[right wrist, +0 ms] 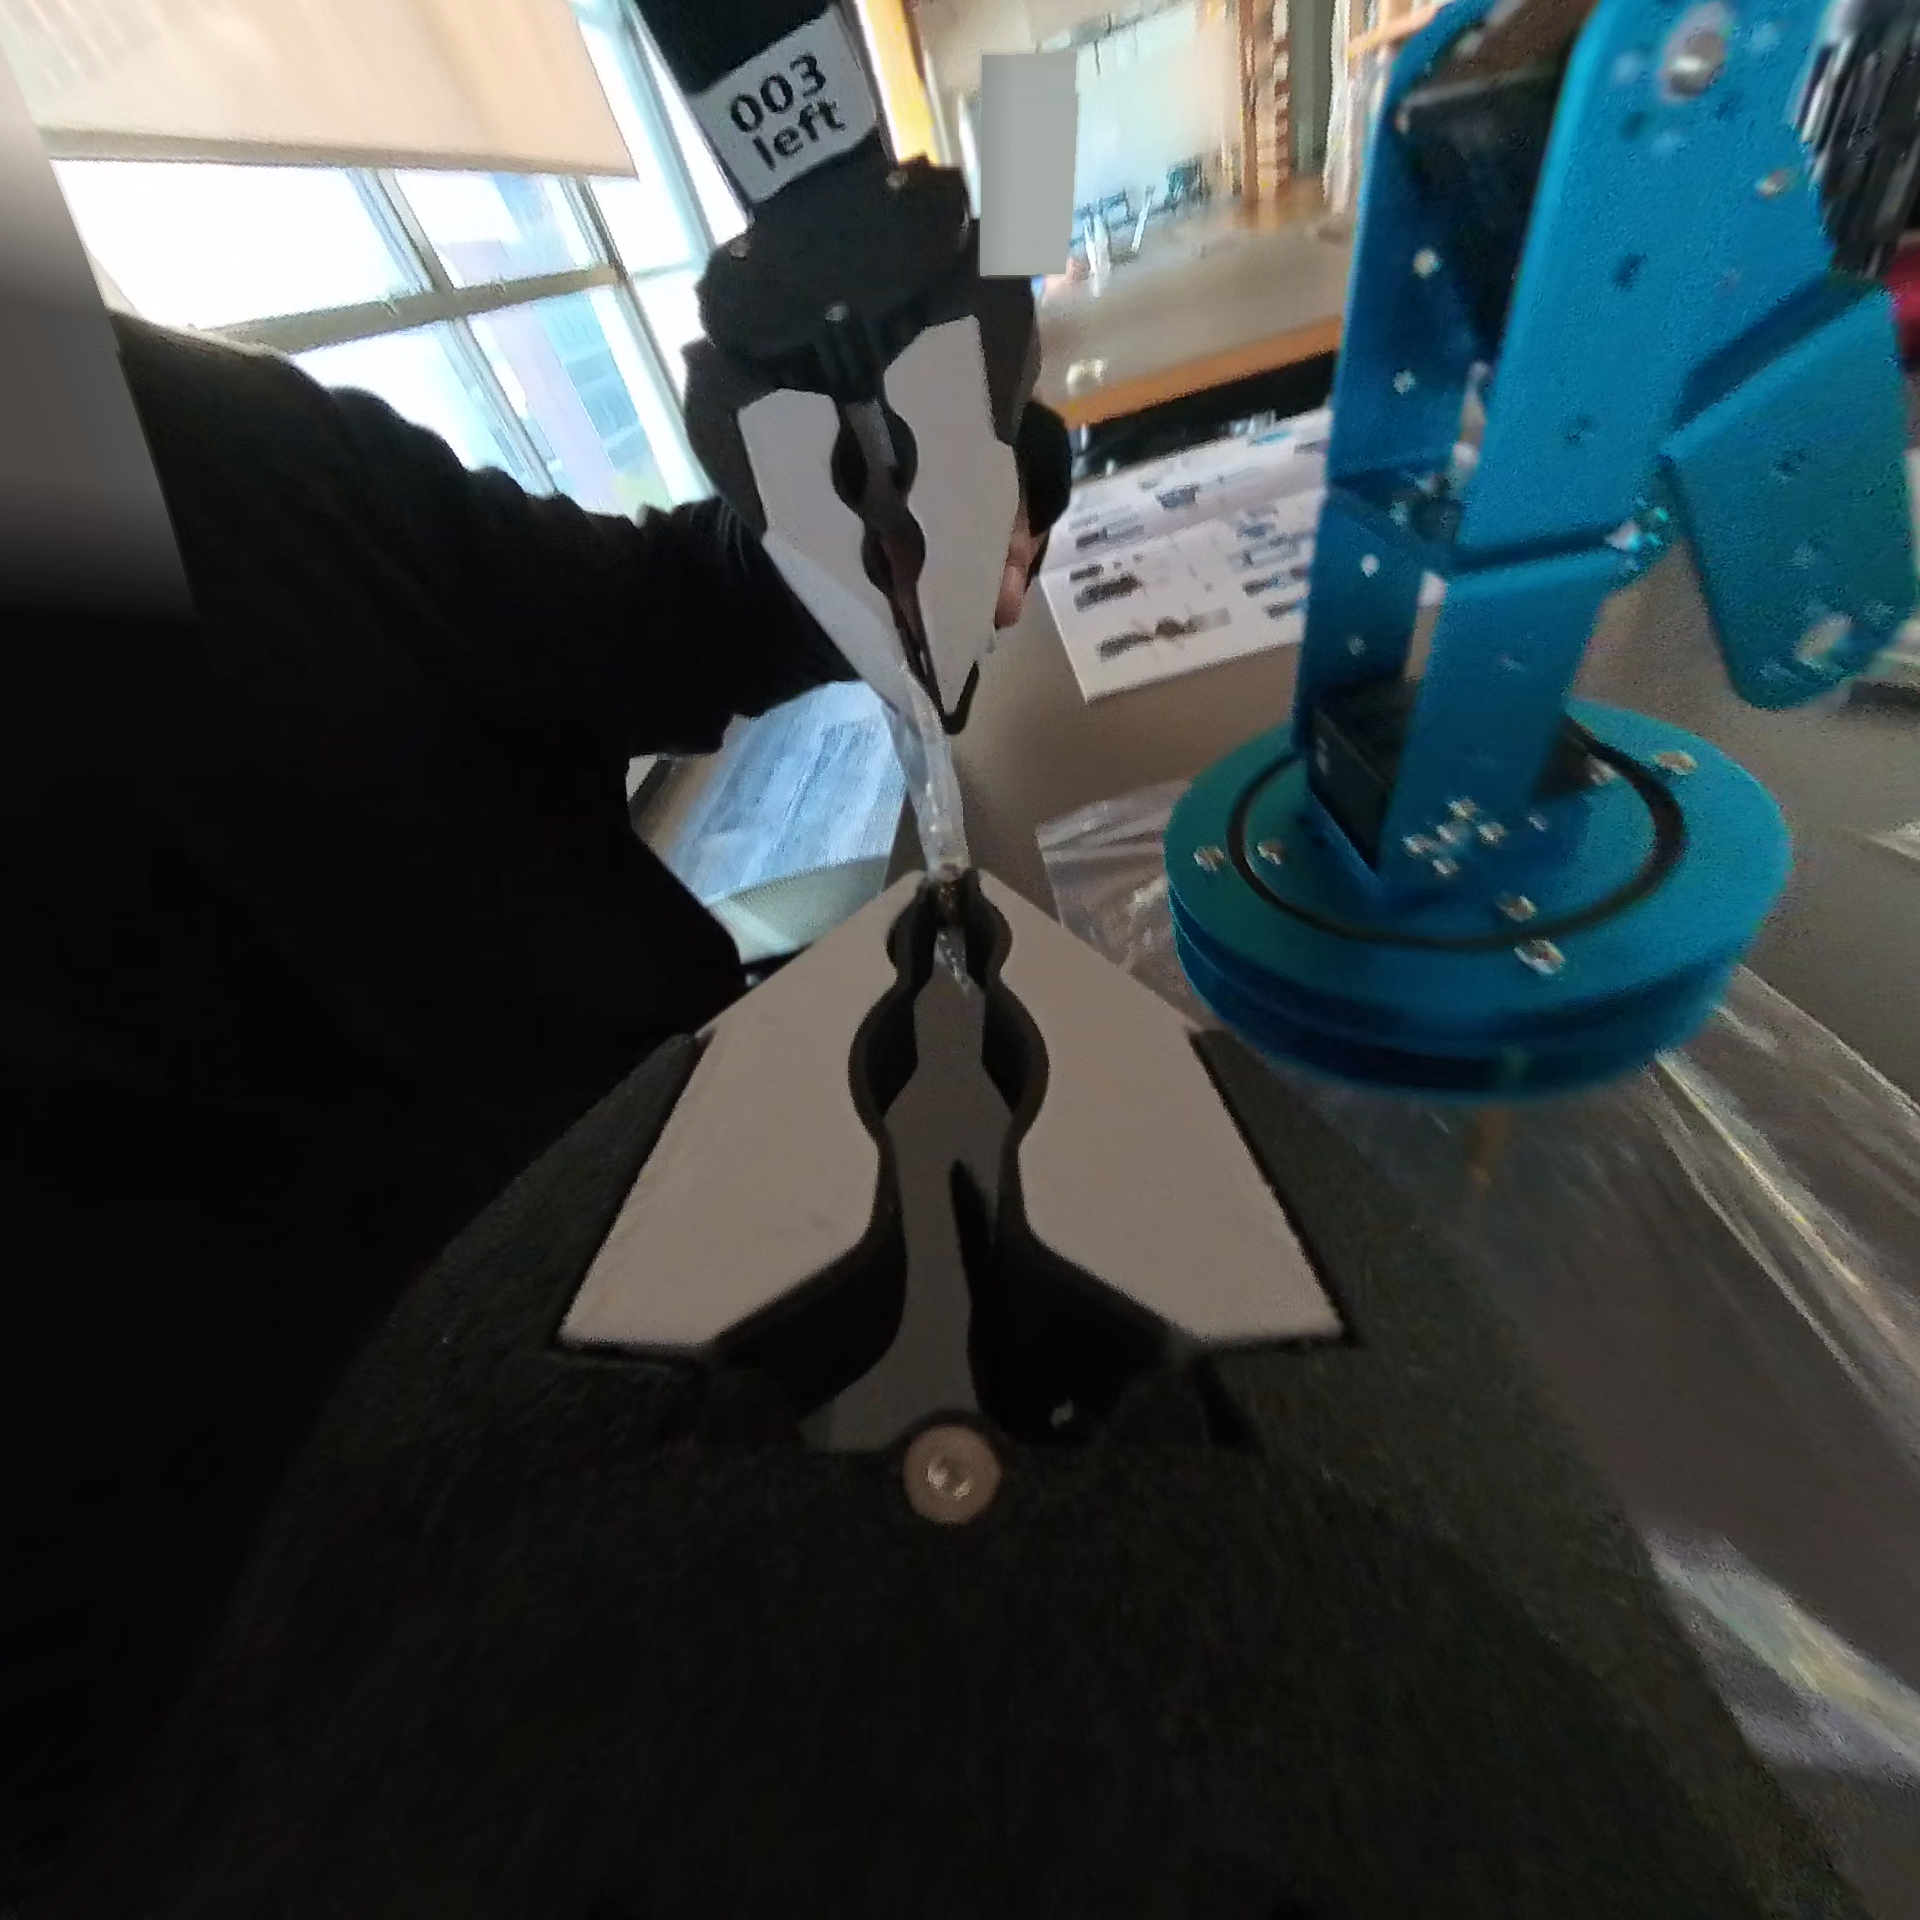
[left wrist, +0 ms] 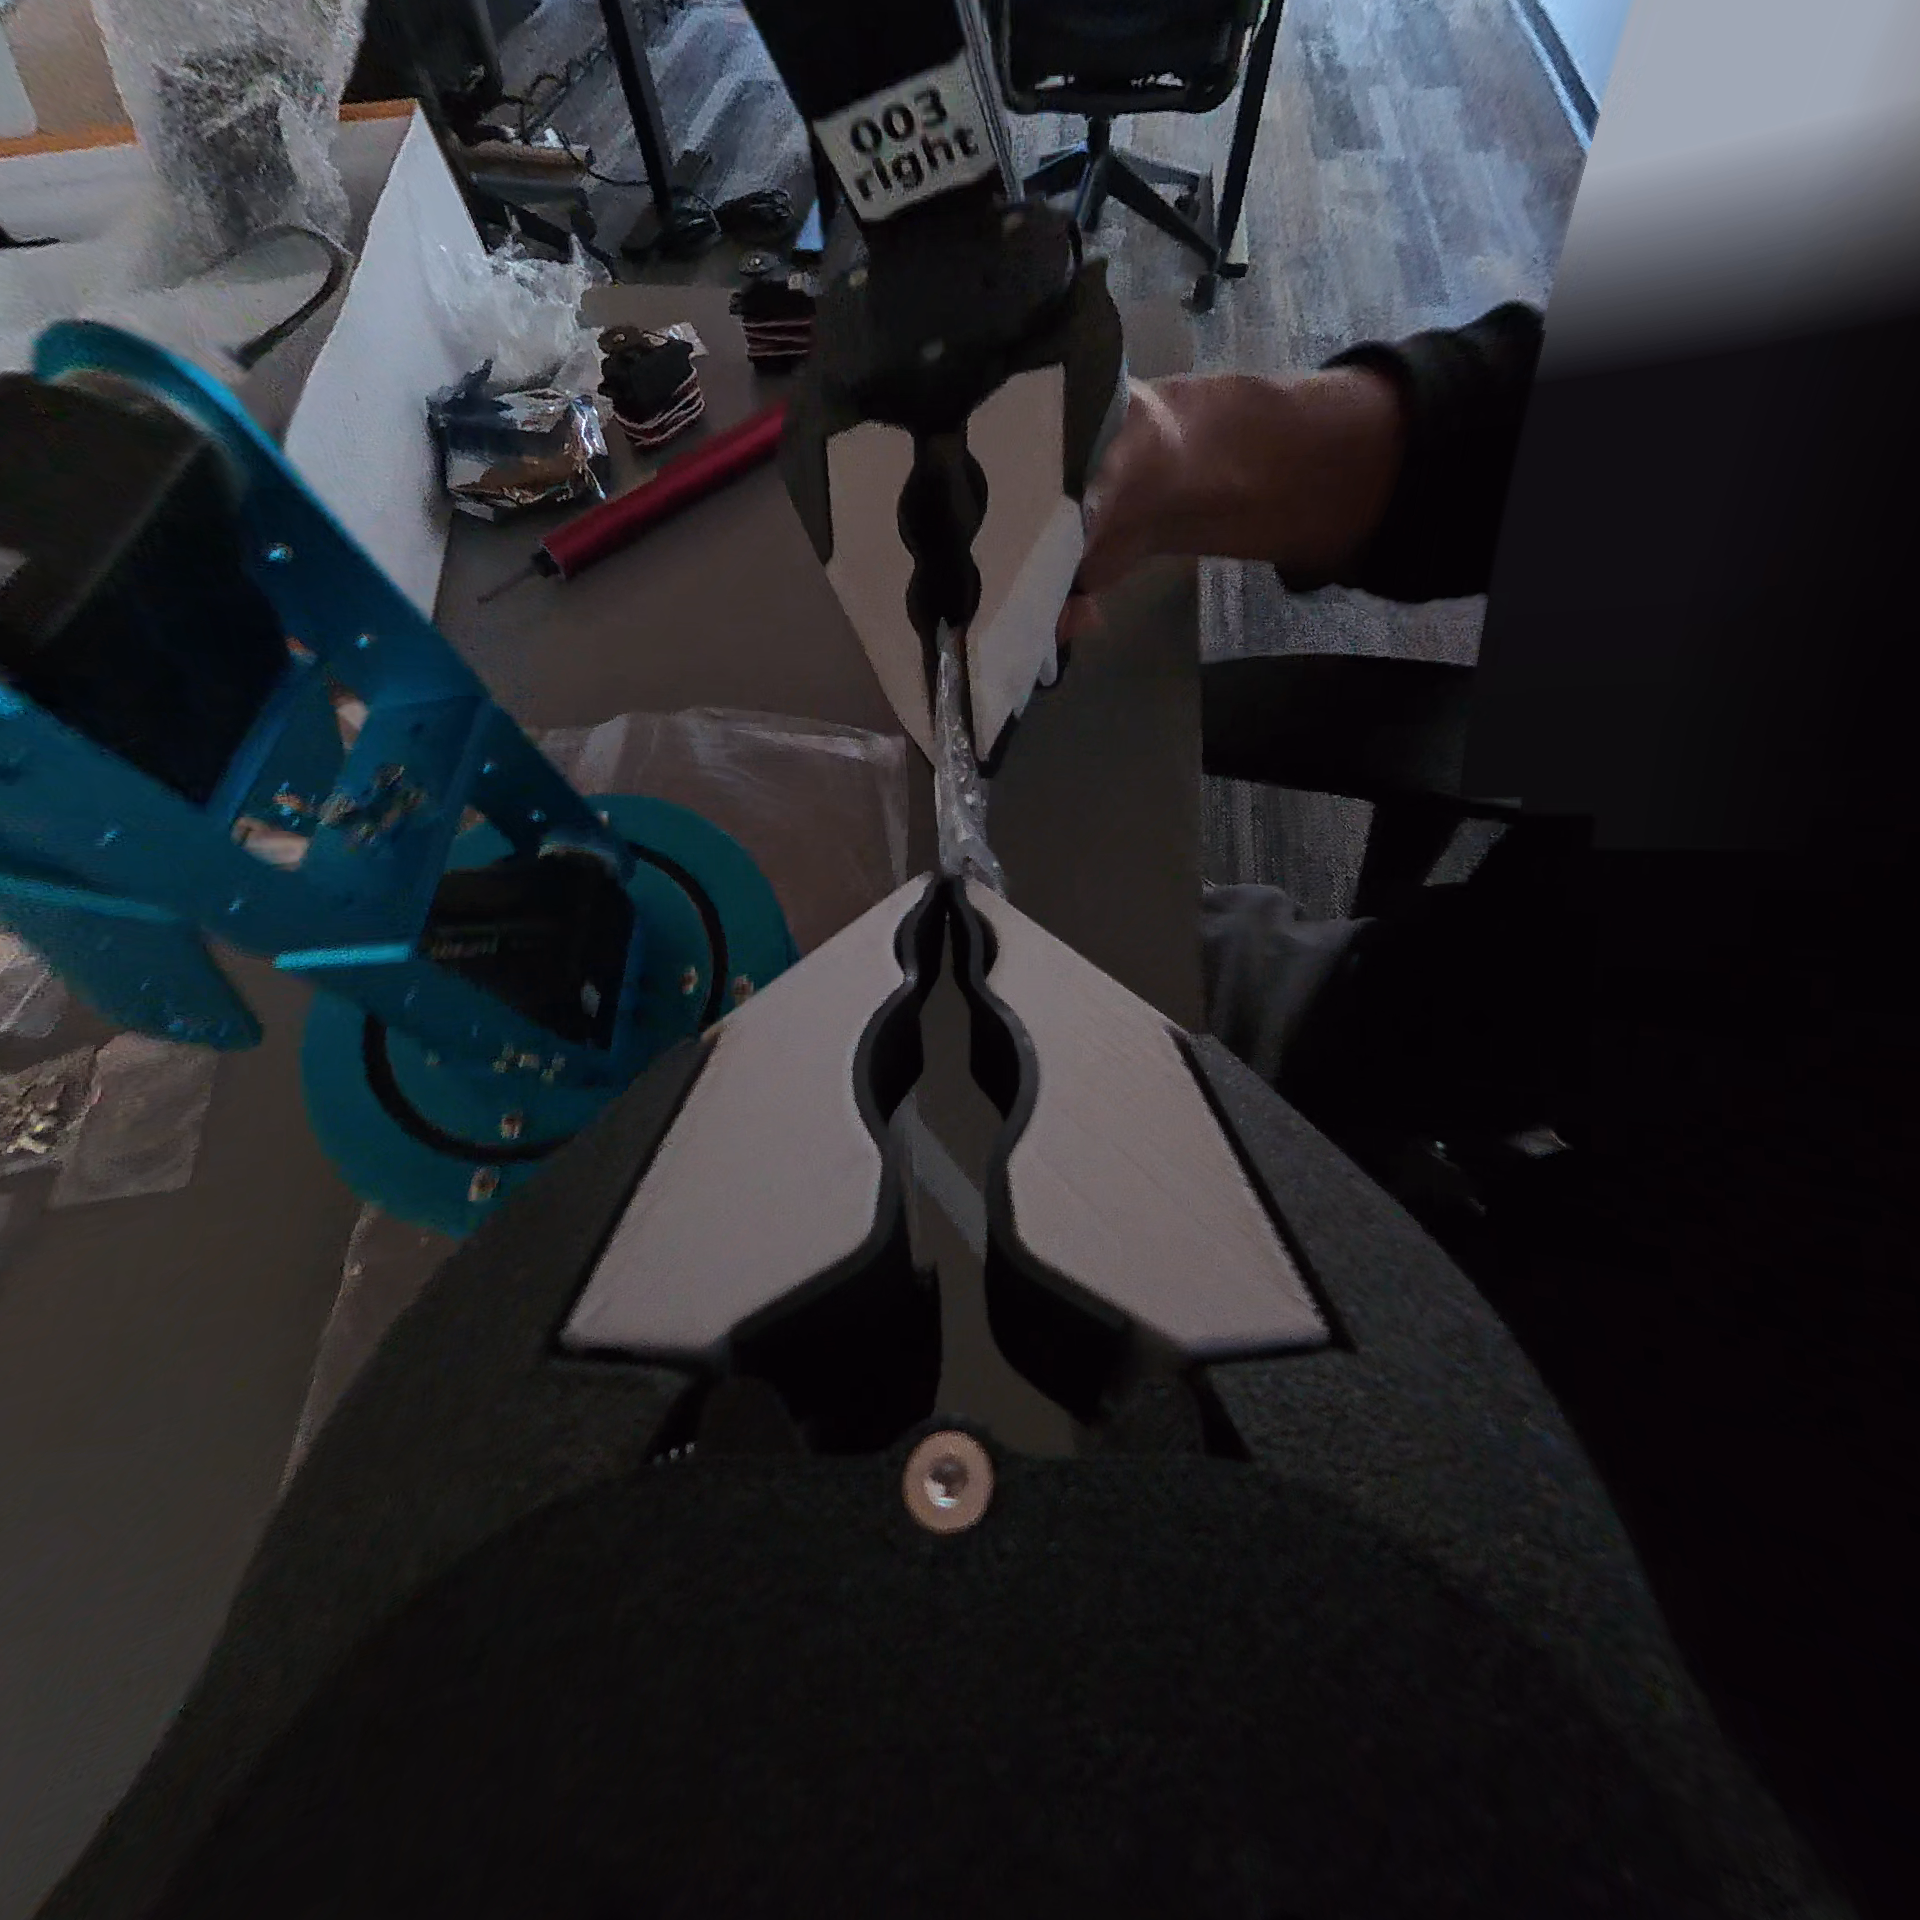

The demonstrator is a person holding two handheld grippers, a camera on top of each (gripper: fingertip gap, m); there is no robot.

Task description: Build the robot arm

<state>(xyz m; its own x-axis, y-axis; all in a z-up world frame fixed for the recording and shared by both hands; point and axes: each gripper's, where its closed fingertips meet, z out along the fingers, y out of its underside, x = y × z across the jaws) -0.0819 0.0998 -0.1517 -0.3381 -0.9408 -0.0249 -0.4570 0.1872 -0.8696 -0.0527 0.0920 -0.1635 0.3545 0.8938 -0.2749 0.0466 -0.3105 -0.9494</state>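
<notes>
My left gripper (left wrist: 948, 883) is shut on one end of a small clear plastic bag (left wrist: 961, 774), twisted thin and stretched in the air. My right gripper (right wrist: 948, 883) is shut on the bag's other end (right wrist: 935, 800). The two grippers face each other tip to tip: the right gripper (left wrist: 951, 634) shows above in the left wrist view, the left gripper (right wrist: 935, 686) above in the right wrist view. A blue metal robot arm (left wrist: 343, 821) on a round blue base (right wrist: 1475, 914) stands on the table just beside the bag.
The dark table (left wrist: 675, 623) carries a red tube (left wrist: 665, 494), black servo motors (left wrist: 649, 390), foil packets (left wrist: 520, 457) and clear plastic sheeting (right wrist: 1766, 1299). Printed sheets (right wrist: 1174, 582) lie farther off. A person's hand (left wrist: 1236, 478) and dark sleeve (right wrist: 416, 623) hold the grippers. An office chair (left wrist: 1132, 125) stands behind. About 4 cm separates my left fingertips from my right.
</notes>
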